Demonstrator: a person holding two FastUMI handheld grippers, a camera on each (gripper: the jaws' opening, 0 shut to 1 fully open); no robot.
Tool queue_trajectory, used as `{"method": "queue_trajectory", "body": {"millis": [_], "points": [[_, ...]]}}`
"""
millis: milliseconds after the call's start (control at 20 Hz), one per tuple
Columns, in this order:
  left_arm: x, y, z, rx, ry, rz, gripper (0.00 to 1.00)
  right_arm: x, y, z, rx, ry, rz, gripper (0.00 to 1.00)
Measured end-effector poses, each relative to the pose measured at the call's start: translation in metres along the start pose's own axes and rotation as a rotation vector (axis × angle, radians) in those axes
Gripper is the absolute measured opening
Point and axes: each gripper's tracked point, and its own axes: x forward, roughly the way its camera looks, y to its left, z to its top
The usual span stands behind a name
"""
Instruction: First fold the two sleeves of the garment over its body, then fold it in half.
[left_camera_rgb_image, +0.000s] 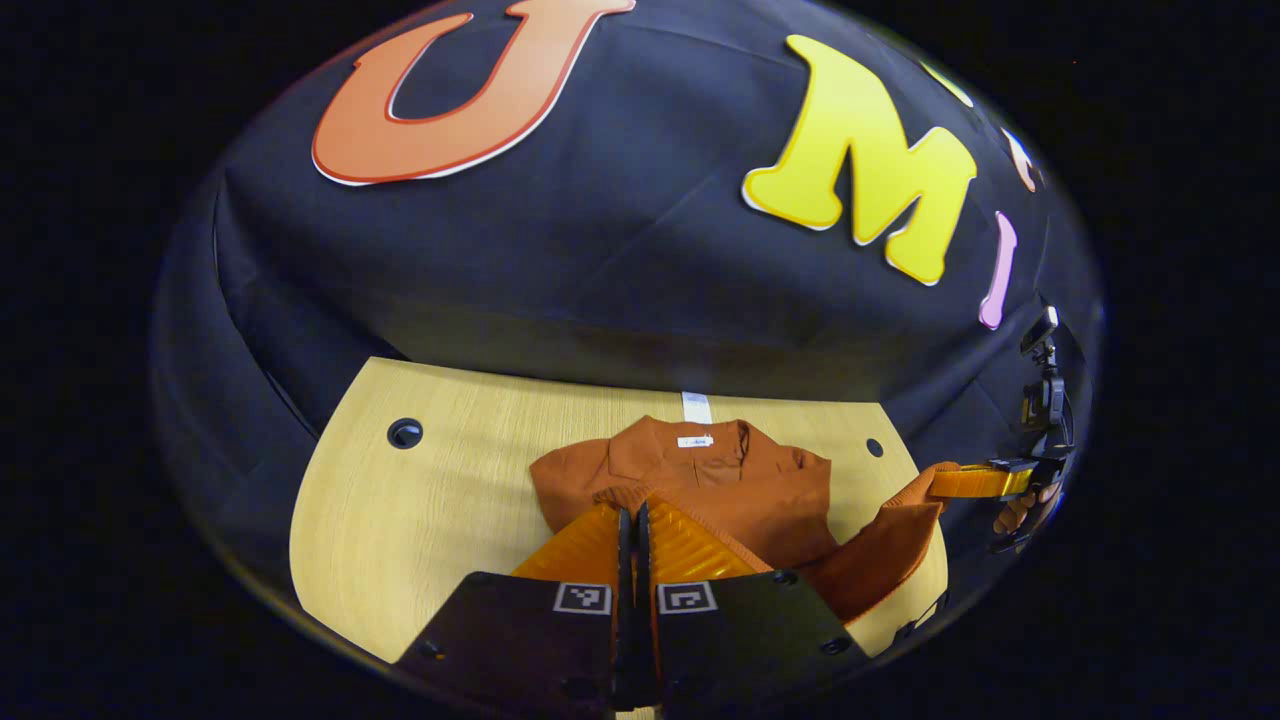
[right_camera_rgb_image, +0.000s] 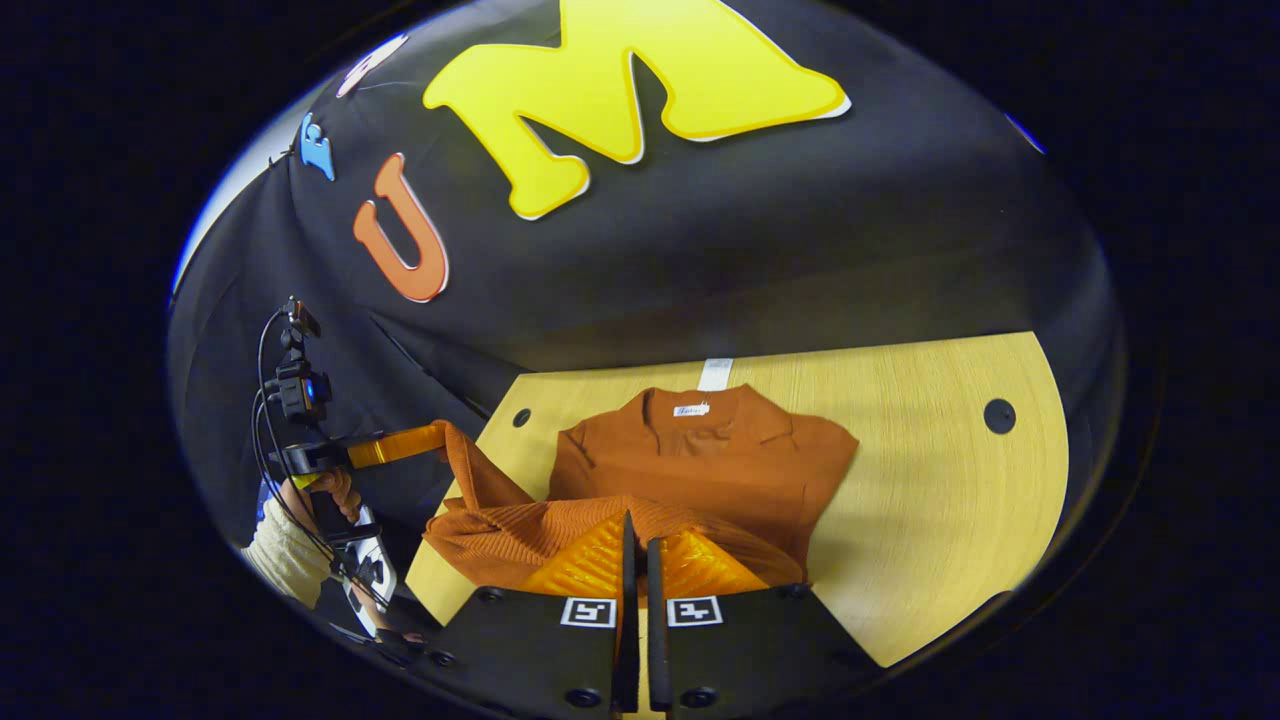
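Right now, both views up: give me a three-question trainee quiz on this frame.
1. True or false: the garment lies on the floor.
2. The left gripper and right gripper pinch its: A collar, B ribbed hem, C label?
3. Fill in: its collar points toward the booth's ____.
Key: 1 false, it's on the wooden table; 2 B; 3 wall.

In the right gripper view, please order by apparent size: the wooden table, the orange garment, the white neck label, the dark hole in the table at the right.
1. Wooden table
2. Orange garment
3. Dark hole
4. White neck label

The last two look almost alike, so their order is unsure.
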Motion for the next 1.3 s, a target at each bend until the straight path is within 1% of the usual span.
{"method": "queue_trajectory", "body": {"millis": [50, 150, 200, 250, 350, 450, 500, 550, 650, 750, 850, 900, 950, 1000, 1050, 1100, 1150, 1200, 1250, 1300], "points": [[0.013, 0.007, 0.004, 0.018, -0.001, 0.016, 0.03, 0.018, -0.009, 0.009, -0.007, -0.006, -0.026, 0.04], [0.05, 0.017, 0.006, 0.036, 0.0, 0.042, 0.03, 0.056, -0.038, 0.017, -0.016, -0.009, -0.103, 0.04], [0.068, 0.023, 0.004, 0.037, 0.004, 0.058, 0.07, 0.077, -0.054, 0.02, 0.002, -0.007, -0.145, 0.04], [0.087, 0.026, 0.002, 0.041, 0.006, 0.062, 0.03, 0.095, -0.071, 0.019, 0.035, -0.003, -0.178, 0.04], [0.119, 0.037, -0.009, 0.062, 0.028, 0.098, 0.03, 0.127, -0.112, 0.009, 0.125, 0.02, -0.245, 0.04], [0.143, 0.04, -0.022, 0.038, 0.038, 0.107, 0.03, 0.149, -0.15, -0.002, 0.173, 0.034, -0.303, 0.04], [0.148, 0.042, -0.025, 0.026, 0.034, 0.123, 0.03, 0.16, -0.164, -0.005, 0.198, 0.036, -0.317, 0.04], [0.154, 0.048, -0.026, 0.012, 0.021, 0.139, 0.03, 0.156, -0.167, -0.001, 0.229, 0.019, -0.316, 0.06], [0.159, 0.045, -0.025, -0.037, -0.01, 0.128, 0.03, 0.159, -0.168, 0.0, 0.267, -0.006, -0.308, 0.06], [0.164, 0.043, -0.022, -0.062, -0.04, 0.11, 0.03, 0.154, -0.168, 0.004, 0.232, -0.014, -0.315, 0.08], [0.166, 0.039, -0.015, -0.052, -0.068, 0.081, 0.03, 0.151, -0.165, 0.009, 0.166, -0.013, -0.315, 0.08], [0.165, 0.036, -0.013, -0.049, -0.078, 0.071, 0.05, 0.151, -0.16, 0.011, 0.137, -0.027, -0.313, 0.1], [0.166, 0.036, -0.011, -0.054, -0.089, 0.068, 0.05, 0.149, -0.159, 0.016, 0.126, -0.039, -0.317, 0.12], [0.165, 0.035, -0.008, -0.075, -0.105, 0.063, 0.07, 0.145, -0.15, 0.021, 0.136, -0.056, -0.289, 0.16], [0.162, 0.034, -0.003, -0.104, -0.124, 0.063, 0.01, 0.143, -0.146, 0.021, 0.15, -0.067, -0.277, 0.22], [0.161, 0.031, 0.003, -0.146, -0.147, 0.041, 0.17, 0.139, -0.146, 0.027, 0.151, -0.076, -0.287, 0.31], [0.158, 0.027, 0.009, -0.193, -0.16, 0.014, 0.33, 0.14, -0.143, 0.027, 0.156, -0.083, -0.271, 0.41], [0.158, 0.026, 0.008, -0.218, -0.161, 0.0, 0.49, 0.143, -0.141, 0.027, 0.156, -0.088, -0.272, 0.55], [0.152, 0.03, 0.001, -0.222, -0.146, 0.012, 0.65, 0.137, -0.144, 0.033, 0.147, -0.1, -0.284, 0.69], [0.147, 0.036, -0.004, -0.216, -0.127, 0.047, 0.65, 0.134, -0.145, 0.036, 0.137, -0.125, -0.29, 0.84]]}}
